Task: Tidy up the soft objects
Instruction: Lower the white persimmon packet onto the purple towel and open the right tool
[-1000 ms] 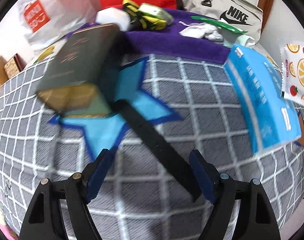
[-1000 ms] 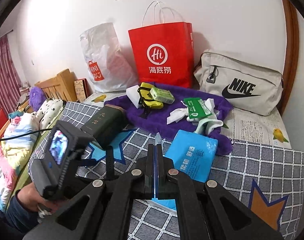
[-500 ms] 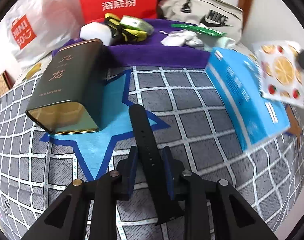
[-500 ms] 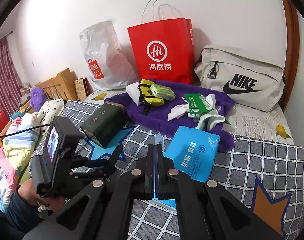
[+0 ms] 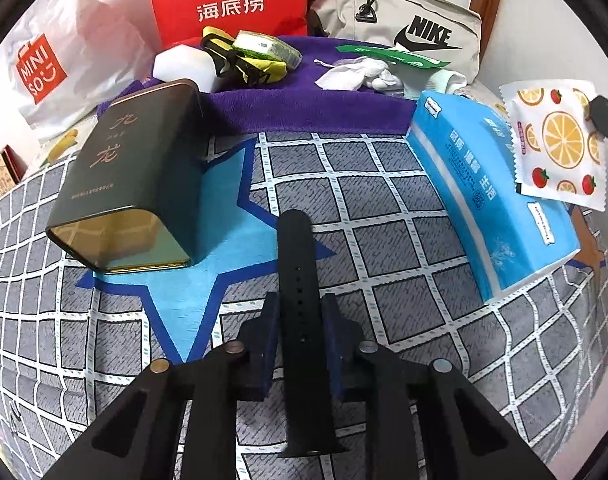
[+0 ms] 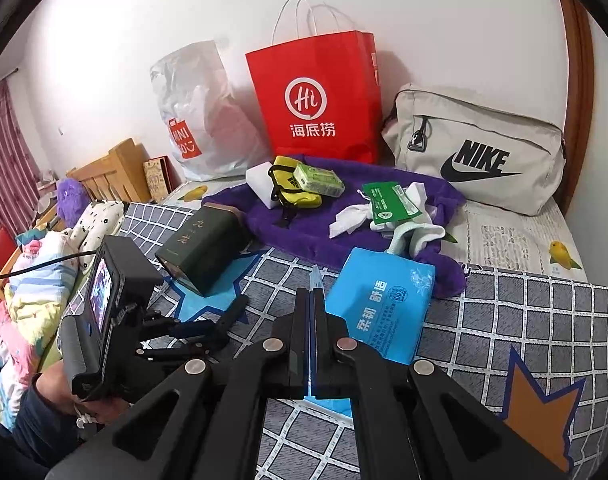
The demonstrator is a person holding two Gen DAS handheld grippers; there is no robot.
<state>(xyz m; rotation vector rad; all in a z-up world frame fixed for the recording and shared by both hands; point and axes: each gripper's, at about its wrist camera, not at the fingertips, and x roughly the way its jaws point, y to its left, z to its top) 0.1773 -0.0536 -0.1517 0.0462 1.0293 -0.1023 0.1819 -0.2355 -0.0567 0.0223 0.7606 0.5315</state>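
Note:
My left gripper [image 5: 299, 320] is shut on a black watch strap [image 5: 297, 256] and holds it just above the checked bedspread [image 5: 384, 248]; the strap points away from me. It also shows in the right wrist view [image 6: 227, 316]. My right gripper [image 6: 314, 312] is shut on a thin fruit-print sachet [image 5: 556, 144], seen edge-on between the fingers [image 6: 316, 276]. A blue tissue pack [image 6: 384, 304] lies just beyond the right gripper. A purple fluffy cloth [image 6: 312, 224] farther back carries a yellow pouch [image 6: 291, 192], a green packet [image 6: 388, 204] and white socks [image 6: 356, 216].
A dark green tin [image 5: 131, 172] lies left of the strap. A red paper bag [image 6: 320, 100], a white plastic bag [image 6: 199, 116] and a beige Nike bag [image 6: 476, 152] stand against the wall. A wooden bed frame [image 6: 111, 172] and bedding are at the left.
My left gripper closed on the black strap and lifted it, turning it straight ahead. The right gripper stayed shut on the sachet and hardly moved.

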